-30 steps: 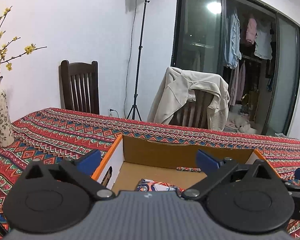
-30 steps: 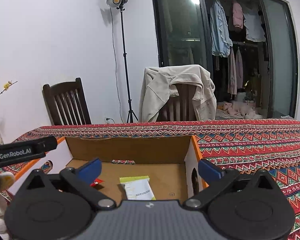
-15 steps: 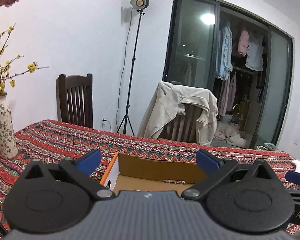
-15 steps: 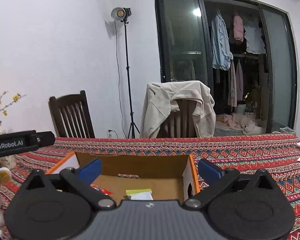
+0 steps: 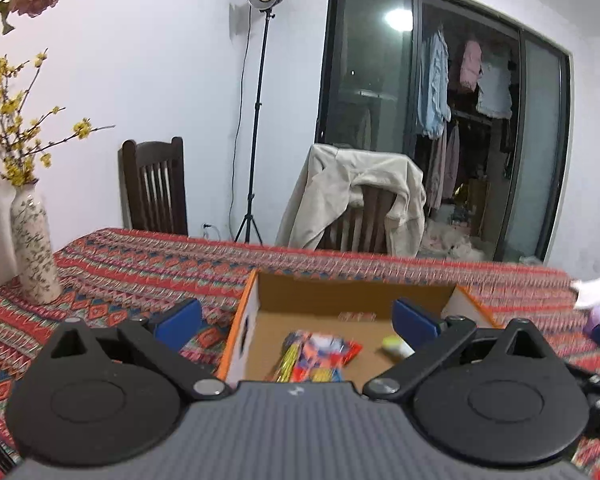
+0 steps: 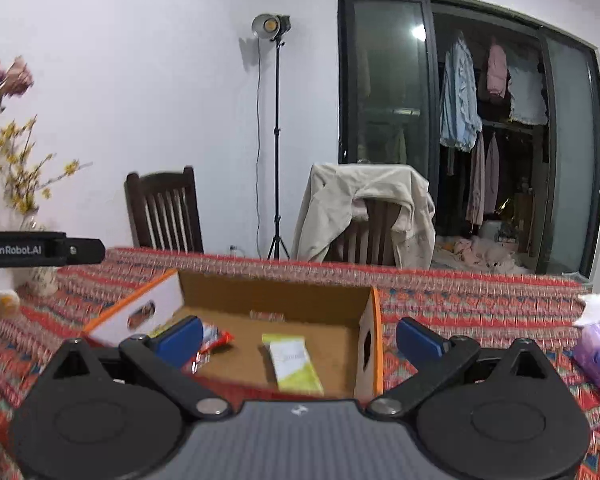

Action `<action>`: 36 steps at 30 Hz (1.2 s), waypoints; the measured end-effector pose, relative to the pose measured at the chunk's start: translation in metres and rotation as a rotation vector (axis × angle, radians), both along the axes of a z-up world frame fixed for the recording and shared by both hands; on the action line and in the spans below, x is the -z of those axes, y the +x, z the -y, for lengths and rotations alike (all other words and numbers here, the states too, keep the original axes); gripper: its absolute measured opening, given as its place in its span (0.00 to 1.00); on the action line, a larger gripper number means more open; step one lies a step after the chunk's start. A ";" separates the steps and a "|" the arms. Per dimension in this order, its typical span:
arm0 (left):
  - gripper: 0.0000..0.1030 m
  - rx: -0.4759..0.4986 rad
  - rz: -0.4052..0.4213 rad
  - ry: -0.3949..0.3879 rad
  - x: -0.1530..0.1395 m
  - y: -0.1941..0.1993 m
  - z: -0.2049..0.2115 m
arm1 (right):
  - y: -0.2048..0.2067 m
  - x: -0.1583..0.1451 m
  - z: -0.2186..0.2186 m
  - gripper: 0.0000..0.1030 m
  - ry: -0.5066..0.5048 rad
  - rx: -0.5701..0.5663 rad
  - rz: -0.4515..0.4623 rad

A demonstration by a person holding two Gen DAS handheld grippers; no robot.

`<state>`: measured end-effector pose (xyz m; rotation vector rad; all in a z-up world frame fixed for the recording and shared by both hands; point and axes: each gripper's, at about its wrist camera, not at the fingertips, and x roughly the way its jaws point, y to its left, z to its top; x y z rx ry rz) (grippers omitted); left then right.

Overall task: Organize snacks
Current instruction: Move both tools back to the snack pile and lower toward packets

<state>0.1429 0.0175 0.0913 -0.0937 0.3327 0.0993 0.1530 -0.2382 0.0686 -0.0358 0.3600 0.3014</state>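
An open cardboard box with orange rims (image 5: 352,292) (image 6: 276,292) stands on the patterned tablecloth. Inside it lie colourful red snack packets (image 5: 320,354) (image 6: 210,340), a white and green packet (image 6: 296,362) (image 5: 396,346) and a small flat item by the far wall (image 5: 358,316). My left gripper (image 5: 296,322) is open and empty, held above and in front of the box. My right gripper (image 6: 298,334) is open and empty, over the box's near side. The left gripper's body (image 6: 40,250) shows at the left of the right wrist view.
A flowered vase (image 5: 34,244) stands at the table's left. A purple pack (image 6: 598,354) and white paper (image 5: 592,288) lie at the right. Two chairs (image 5: 156,192), one draped with a beige jacket (image 5: 360,200), and a light stand (image 5: 260,120) are behind the table.
Both grippers have risen and pulled back from the box, then tilted down a little; more of the box's inside shows now. Both stay open and empty.
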 end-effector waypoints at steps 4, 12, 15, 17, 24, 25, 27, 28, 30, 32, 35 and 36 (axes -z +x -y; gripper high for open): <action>1.00 0.001 -0.040 0.014 0.019 -0.019 -0.008 | -0.015 0.019 0.005 1.00 -0.017 -0.002 -0.053; 1.00 -0.005 -0.070 0.012 0.051 -0.054 -0.021 | -0.051 0.060 0.013 1.00 0.006 -0.021 -0.160; 1.00 -0.007 -0.087 -0.013 0.061 -0.064 -0.025 | -0.062 0.068 0.017 1.00 0.013 -0.026 -0.183; 1.00 -0.013 -0.097 -0.020 0.066 -0.071 -0.026 | -0.069 0.071 0.019 1.00 0.012 -0.028 -0.186; 1.00 -0.004 -0.106 -0.019 0.077 -0.092 -0.022 | -0.087 0.073 0.024 1.00 0.001 -0.015 -0.178; 1.00 -0.004 -0.109 -0.018 0.078 -0.093 -0.022 | -0.089 0.074 0.025 1.00 0.003 -0.013 -0.181; 1.00 -0.005 -0.115 -0.019 0.078 -0.095 -0.023 | -0.092 0.075 0.026 1.00 0.005 -0.006 -0.186; 1.00 -0.006 -0.116 -0.019 0.078 -0.096 -0.024 | -0.093 0.075 0.026 1.00 0.006 -0.004 -0.187; 1.00 -0.004 -0.114 -0.018 0.078 -0.098 -0.024 | -0.096 0.076 0.027 1.00 0.007 -0.002 -0.189; 1.00 -0.004 -0.114 -0.019 0.079 -0.099 -0.024 | -0.097 0.077 0.028 1.00 0.004 0.001 -0.193; 1.00 -0.005 -0.119 -0.025 0.080 -0.100 -0.024 | -0.098 0.077 0.027 1.00 0.007 -0.001 -0.198; 1.00 -0.006 -0.122 -0.026 0.080 -0.100 -0.025 | -0.099 0.077 0.027 1.00 0.009 -0.007 -0.196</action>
